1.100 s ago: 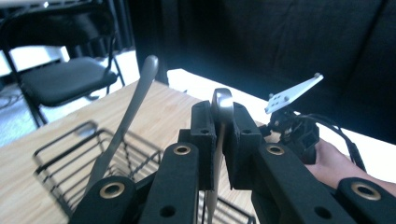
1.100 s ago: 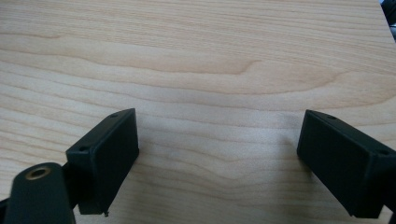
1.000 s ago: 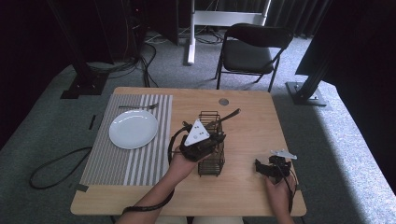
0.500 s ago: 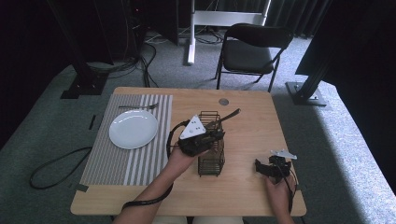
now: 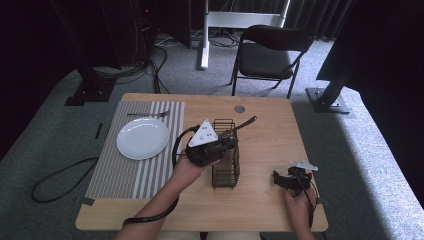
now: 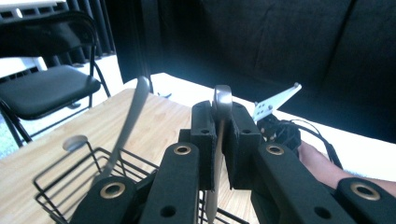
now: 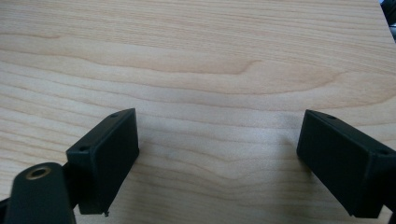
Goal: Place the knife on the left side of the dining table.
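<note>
A slim silver utensil handle (image 6: 222, 100) stands upright, pinched above the black wire basket (image 5: 226, 170) mid-table.

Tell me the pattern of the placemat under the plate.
Grey and white stripes, running lengthwise on the placemat; the plate is plain white. Clearest in the high view.

Each gripper (image 5: 227, 141) is black, with blocky jaws and brass-ringed screw holes. A grey three-cornered plate tops each. Black cables trail back

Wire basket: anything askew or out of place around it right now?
Nothing stands out. The wire basket stands upright on the table, one utensil leaning out of it. The left tool grips another utensil's handle squarely; plate and fork lie tidy on the placemat.
</note>
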Demonstrator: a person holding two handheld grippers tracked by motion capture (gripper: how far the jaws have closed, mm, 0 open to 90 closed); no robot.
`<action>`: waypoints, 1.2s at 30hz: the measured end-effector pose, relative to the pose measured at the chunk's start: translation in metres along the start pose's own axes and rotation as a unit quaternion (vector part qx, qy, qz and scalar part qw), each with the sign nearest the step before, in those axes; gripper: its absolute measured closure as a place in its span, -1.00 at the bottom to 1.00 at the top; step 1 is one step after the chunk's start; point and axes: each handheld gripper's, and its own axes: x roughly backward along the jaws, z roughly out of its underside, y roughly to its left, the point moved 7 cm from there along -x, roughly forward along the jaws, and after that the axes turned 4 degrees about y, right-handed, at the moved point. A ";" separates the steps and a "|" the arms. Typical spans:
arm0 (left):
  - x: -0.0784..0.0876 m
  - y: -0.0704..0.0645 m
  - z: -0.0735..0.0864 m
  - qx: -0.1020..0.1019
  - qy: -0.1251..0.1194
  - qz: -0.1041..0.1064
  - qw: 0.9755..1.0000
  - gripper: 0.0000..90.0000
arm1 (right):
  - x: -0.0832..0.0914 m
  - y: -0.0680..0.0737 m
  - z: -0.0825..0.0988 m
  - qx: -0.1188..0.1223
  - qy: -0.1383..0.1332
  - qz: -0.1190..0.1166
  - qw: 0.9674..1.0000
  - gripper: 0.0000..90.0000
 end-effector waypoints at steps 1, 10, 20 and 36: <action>0.002 0.000 -0.002 -0.003 0.000 0.001 1.000 0.86 | 0.000 0.000 0.000 0.000 0.000 0.000 1.000 -0.74; 0.030 -0.002 -0.029 -0.012 -0.021 0.005 1.000 0.86 | 0.000 0.000 0.000 0.000 -0.001 0.000 1.000 -0.73; 0.059 -0.004 -0.050 -0.003 -0.044 0.024 0.999 0.86 | 0.000 0.000 0.000 0.000 0.000 0.000 1.000 -0.73; 0.122 0.002 -0.062 0.002 -0.073 -0.016 0.997 0.86 | 0.000 0.000 0.000 0.000 -0.001 0.000 1.000 -0.73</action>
